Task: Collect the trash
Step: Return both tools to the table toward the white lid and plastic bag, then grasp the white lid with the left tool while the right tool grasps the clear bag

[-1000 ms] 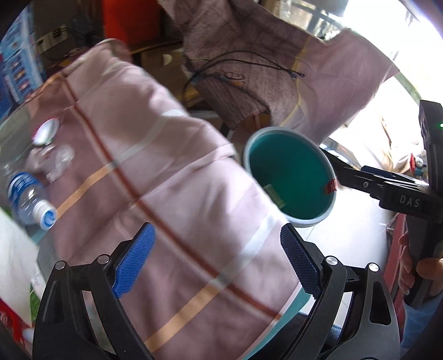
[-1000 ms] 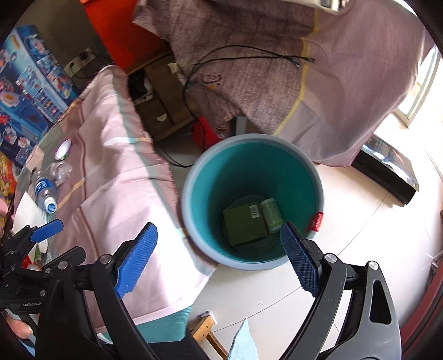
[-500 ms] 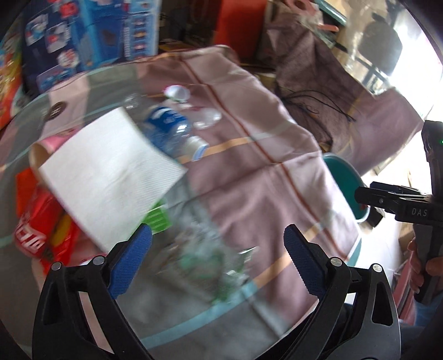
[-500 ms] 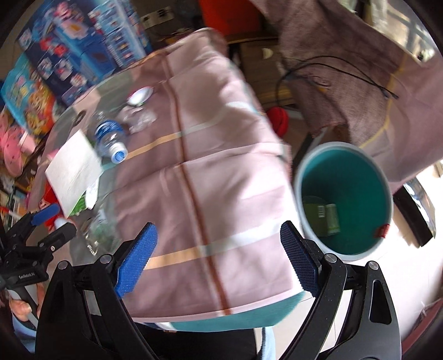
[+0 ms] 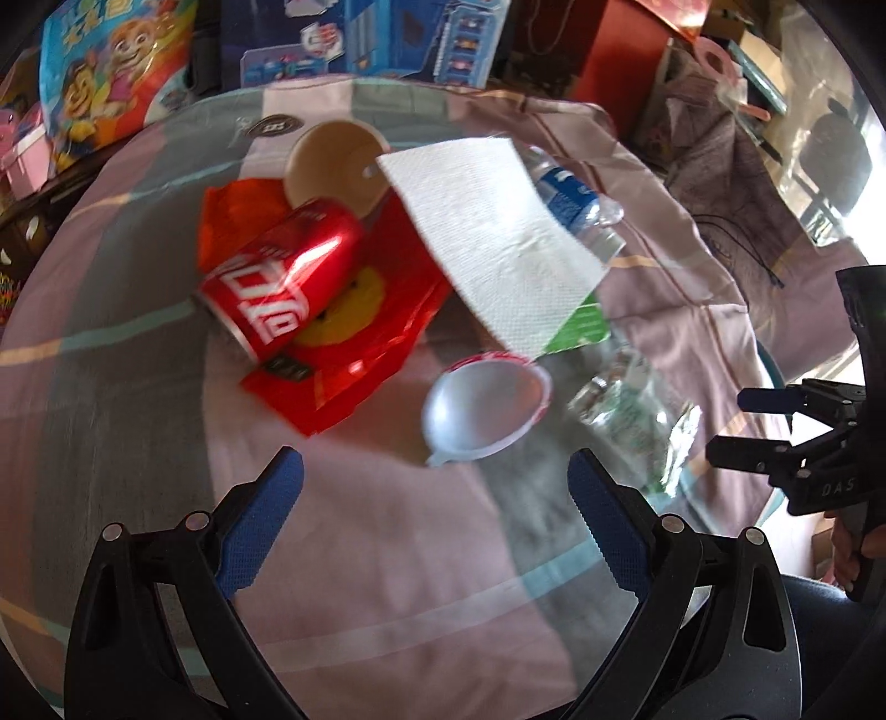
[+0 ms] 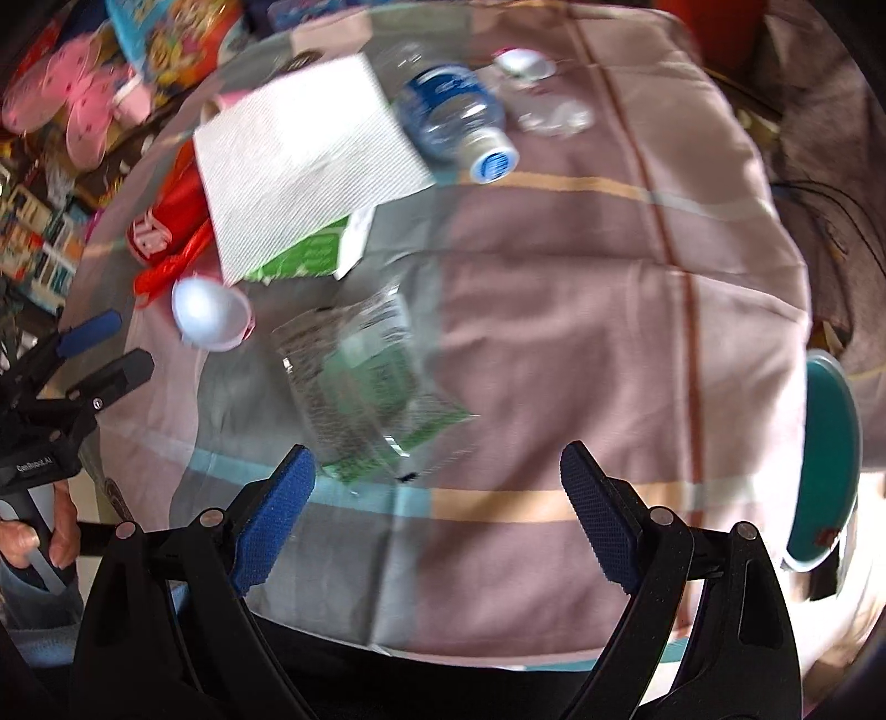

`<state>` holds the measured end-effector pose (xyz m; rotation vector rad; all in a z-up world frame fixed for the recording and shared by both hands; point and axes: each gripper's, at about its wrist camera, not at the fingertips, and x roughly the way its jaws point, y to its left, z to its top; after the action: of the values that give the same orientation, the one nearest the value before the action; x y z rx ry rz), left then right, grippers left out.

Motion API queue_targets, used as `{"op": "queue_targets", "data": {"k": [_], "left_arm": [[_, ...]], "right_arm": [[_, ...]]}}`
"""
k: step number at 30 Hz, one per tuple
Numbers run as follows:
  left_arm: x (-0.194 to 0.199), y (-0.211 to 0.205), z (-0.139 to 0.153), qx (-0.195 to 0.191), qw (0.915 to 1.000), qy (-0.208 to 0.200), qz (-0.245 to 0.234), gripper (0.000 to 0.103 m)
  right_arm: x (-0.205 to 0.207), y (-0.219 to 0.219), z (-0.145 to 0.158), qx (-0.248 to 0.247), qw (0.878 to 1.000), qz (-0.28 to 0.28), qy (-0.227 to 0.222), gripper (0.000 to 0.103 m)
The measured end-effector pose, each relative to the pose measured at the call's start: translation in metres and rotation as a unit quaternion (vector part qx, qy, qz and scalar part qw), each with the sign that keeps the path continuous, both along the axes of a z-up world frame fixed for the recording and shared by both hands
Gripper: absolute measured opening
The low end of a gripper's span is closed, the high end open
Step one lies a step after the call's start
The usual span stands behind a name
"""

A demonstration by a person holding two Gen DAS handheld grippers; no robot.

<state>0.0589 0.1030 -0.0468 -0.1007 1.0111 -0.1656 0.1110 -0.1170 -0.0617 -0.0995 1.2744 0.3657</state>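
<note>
Trash lies on a round glass table with a pink cloth under it. In the left wrist view I see a red can (image 5: pixel 279 282) on a red wrapper (image 5: pixel 365 338), a tan paper cup (image 5: pixel 332 160), a white napkin (image 5: pixel 487 238), a blue-label water bottle (image 5: pixel 576 205), a small white cup (image 5: pixel 484 410) and a clear green-printed wrapper (image 5: pixel 631 426). My left gripper (image 5: pixel 434 520) hangs open above the table, just short of the small white cup. My right gripper (image 6: pixel 437 523) is open above the clear wrapper (image 6: pixel 365 387). The napkin (image 6: pixel 304 160) and bottle (image 6: pixel 454 116) lie farther off.
A teal trash bin (image 6: pixel 825 459) stands on the floor past the table's right edge. Toy boxes (image 5: pixel 365 39) and a cartoon bag (image 5: pixel 116 72) crowd the far side. A green carton (image 6: pixel 315 249) sits under the napkin. A hand (image 6: pixel 33 540) holds the left tool.
Both grippers swung from over the teal bin to the table and rolled. The bin has slid to the right edge of view; the trash pile now fills both views. Jaws stayed open.
</note>
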Motion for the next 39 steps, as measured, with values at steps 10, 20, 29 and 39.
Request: {"op": "queue_targets", "data": {"k": [10, 20, 29, 39], "left_arm": [[0.007, 0.019, -0.019, -0.017, 0.9997, 0.019, 0.003, 0.096], [0.019, 0.007, -0.025, -0.020, 0.9996, 0.019, -0.011, 0.096], [0.035, -0.019, -0.027, -0.010, 0.9991, 0.012, -0.040, 0.055], [0.033, -0.040, -0.031, -0.001, 0.9970, 0.017, -0.075, 0.023]], "right_arm": [[0.012, 0.040, -0.025, -0.054, 0.998, 0.029, -0.005, 0.086], [0.004, 0.055, -0.016, -0.048, 0.997, 0.050, -0.044, 0.038], [0.000, 0.005, -0.015, 0.007, 1.000, -0.005, -0.020, 0.023], [0.009, -0.011, -0.010, 0.031, 0.999, -0.029, -0.018, 0.076]]}}
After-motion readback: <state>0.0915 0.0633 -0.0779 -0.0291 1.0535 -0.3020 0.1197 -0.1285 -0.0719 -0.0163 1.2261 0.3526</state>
